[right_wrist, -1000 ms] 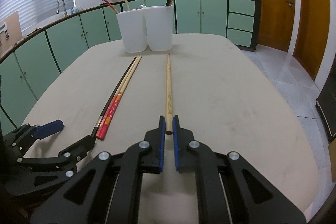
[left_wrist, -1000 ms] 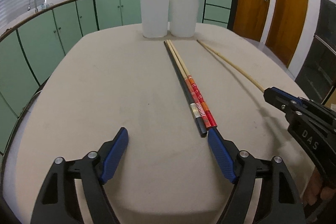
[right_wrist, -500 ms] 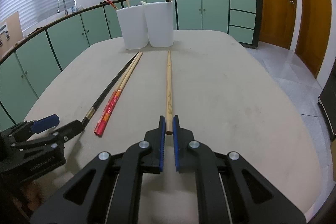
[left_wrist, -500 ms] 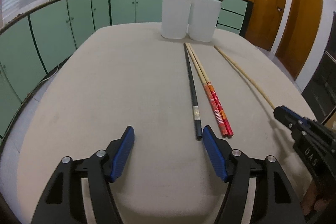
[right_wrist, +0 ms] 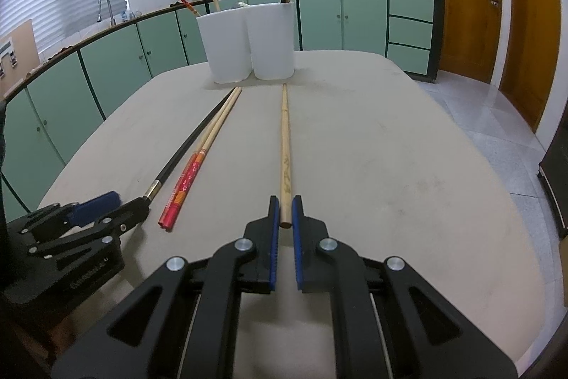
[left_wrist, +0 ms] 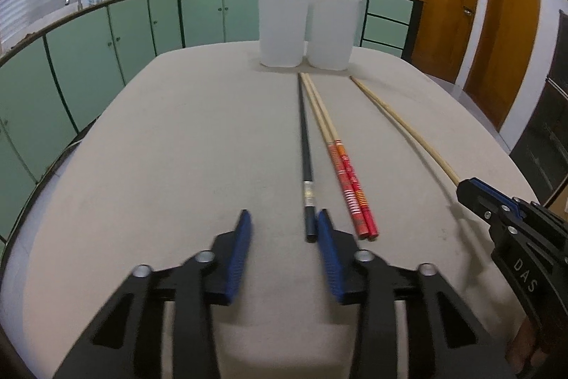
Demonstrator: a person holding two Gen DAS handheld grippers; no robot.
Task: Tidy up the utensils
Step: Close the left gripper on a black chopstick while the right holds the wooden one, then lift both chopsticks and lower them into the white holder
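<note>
Left gripper (left_wrist: 282, 226) jaws closing, part open; black chopstick (left_wrist: 305, 144) end between pads, against right pad, lying on table (left_wrist: 159, 148). Right gripper (right_wrist: 285, 214) clamped on plain wooden chopstick (right_wrist: 284, 137) end. White holders (right_wrist: 245, 41) at far edge.

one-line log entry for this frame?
left claw: closing, black chopstick between pads | right claw: shut on bamboo chopstick | red pair: on table

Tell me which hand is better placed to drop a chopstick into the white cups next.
Right, probably. The right gripper is already shut on the plain wooden chopstick, which points at the white cups. The left gripper is closing, with the black chopstick against one pad only, not yet gripped.
</note>
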